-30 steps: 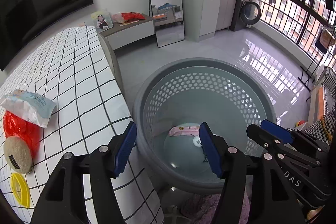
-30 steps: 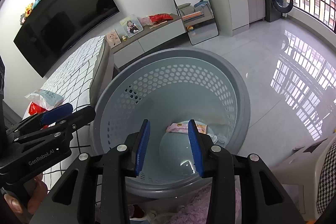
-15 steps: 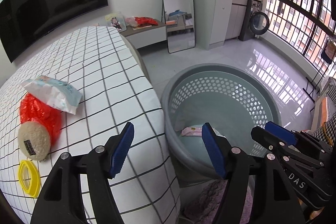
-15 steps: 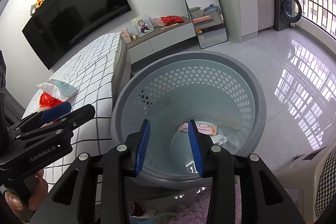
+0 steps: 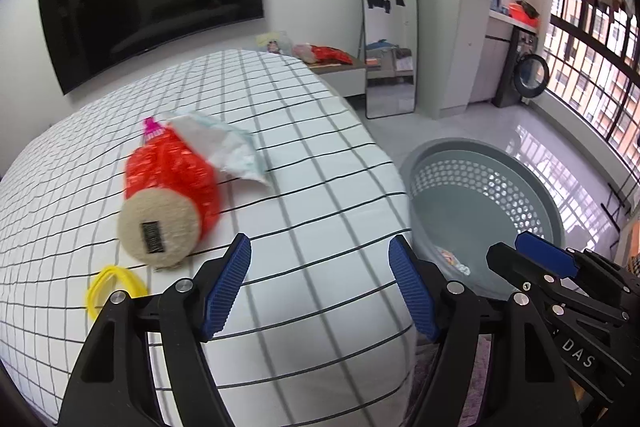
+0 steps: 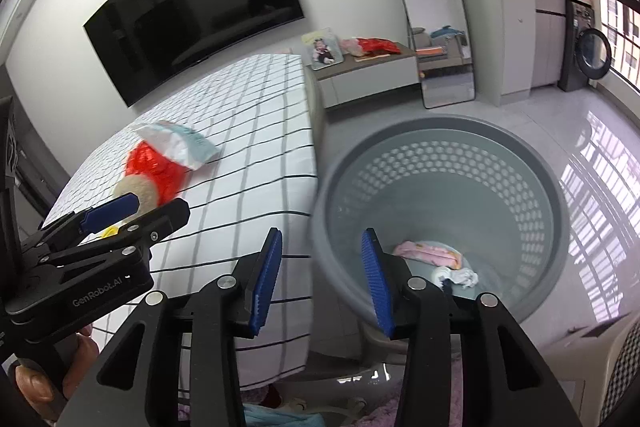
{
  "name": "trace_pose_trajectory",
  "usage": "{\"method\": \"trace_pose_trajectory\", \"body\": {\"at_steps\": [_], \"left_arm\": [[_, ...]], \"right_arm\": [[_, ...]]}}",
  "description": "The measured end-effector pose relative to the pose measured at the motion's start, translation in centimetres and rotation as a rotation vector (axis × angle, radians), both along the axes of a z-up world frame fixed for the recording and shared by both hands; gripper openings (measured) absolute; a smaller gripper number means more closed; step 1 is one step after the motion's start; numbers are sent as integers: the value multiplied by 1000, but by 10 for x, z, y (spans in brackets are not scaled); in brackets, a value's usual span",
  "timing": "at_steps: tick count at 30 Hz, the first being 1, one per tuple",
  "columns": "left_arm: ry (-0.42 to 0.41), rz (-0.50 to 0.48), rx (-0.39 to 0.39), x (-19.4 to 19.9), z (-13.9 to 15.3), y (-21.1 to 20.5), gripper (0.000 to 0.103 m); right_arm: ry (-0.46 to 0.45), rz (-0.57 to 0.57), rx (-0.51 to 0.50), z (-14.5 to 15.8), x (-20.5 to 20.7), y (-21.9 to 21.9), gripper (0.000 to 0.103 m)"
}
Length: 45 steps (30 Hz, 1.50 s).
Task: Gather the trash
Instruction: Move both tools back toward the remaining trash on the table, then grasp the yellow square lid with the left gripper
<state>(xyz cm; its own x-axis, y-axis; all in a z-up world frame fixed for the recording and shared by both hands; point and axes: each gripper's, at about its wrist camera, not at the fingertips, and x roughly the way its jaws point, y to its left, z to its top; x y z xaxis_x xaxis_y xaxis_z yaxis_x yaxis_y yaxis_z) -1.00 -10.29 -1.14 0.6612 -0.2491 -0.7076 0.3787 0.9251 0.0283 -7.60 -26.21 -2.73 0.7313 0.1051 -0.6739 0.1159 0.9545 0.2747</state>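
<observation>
Several pieces of trash, a red bag (image 5: 172, 171), pale wrapper (image 5: 224, 143) and yellow ring (image 5: 114, 287), lie on the checked bed (image 5: 300, 147) beside the grey basket (image 6: 440, 131); left gripper (image 5: 320, 283) and right gripper (image 6: 322, 279) hover empty, jaws just widening.

Motion blur is smearing the red wrapper (image 5: 170, 167) and the round beige pad (image 5: 159, 230) lying against it on the checked table, so the dark label on the pad is staying unreadable. The left gripper (image 6: 120, 213) is hiding most of the yellow ring (image 6: 107, 233) in the right wrist view. The right gripper (image 5: 532, 259) and the near basket (image 5: 516, 163) wall are covering part of the litter at the bottom, too small to name.
</observation>
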Motion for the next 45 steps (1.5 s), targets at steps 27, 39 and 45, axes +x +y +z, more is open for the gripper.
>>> {"method": "trace_pose_trajectory", "body": {"at_steps": [27, 39, 45], "left_arm": [[-15, 338, 15, -11, -7, 161, 74], [54, 377, 5, -1, -29, 182, 74], [85, 361, 11, 5, -38, 178, 74]], "right_arm": [[-58, 289, -53, 16, 28, 134, 44], [-15, 319, -36, 2, 40, 147, 44], [3, 311, -22, -4, 47, 143, 45]]}}
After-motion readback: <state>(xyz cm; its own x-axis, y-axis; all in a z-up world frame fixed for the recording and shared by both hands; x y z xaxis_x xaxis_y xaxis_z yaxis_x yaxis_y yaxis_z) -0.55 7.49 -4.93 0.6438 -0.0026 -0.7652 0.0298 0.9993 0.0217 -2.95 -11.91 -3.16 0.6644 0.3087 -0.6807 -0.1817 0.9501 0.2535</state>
